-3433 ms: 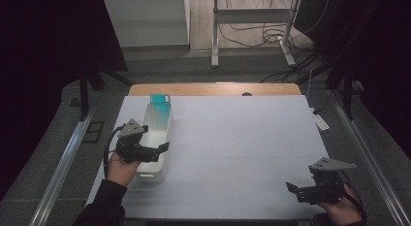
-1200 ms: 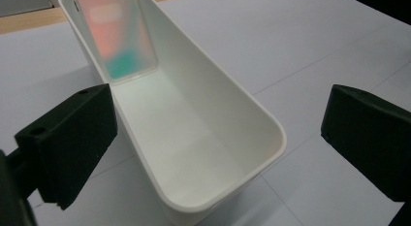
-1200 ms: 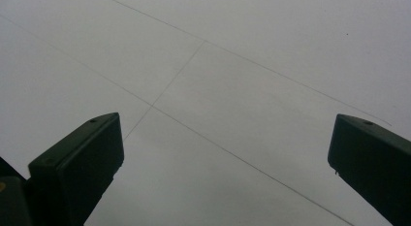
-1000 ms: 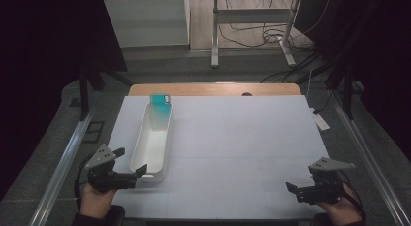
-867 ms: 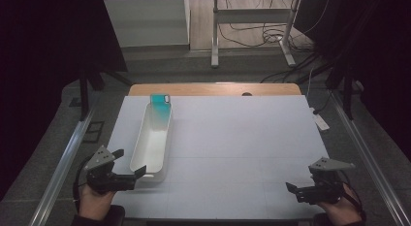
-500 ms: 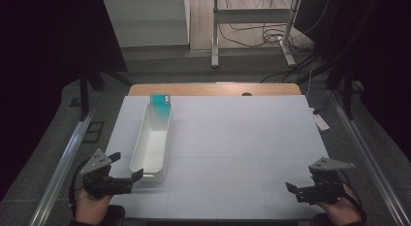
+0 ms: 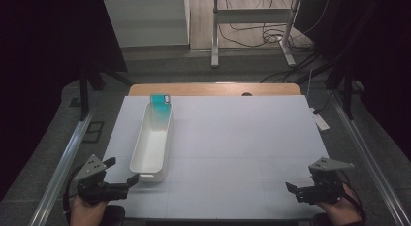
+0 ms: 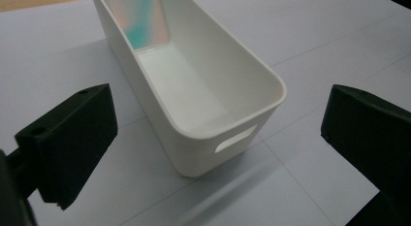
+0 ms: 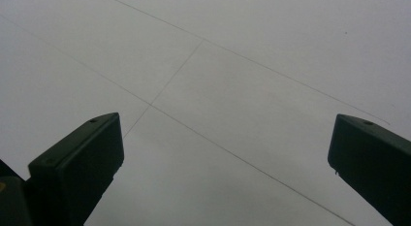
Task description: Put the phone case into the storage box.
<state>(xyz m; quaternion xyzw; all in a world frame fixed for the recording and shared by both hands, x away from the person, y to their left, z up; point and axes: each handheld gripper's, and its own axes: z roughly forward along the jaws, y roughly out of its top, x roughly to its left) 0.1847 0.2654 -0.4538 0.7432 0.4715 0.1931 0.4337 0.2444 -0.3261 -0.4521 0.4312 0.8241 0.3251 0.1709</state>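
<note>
Gaping wide, left gripper point(image 7: 121, 173) jaws face the bin point(image 8: 203, 85), untouched.

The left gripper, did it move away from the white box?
Yes. The left gripper came back from over the white bin toward the table's near left corner.

white bin point(image 7: 152, 143) | long, narrow, open-topped, upright | teal sheen at far end | left of centre, high view

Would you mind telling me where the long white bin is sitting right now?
In the high view the white bin lies lengthwise on the left of the white table, its near end just ahead of the open left tool.
</note>
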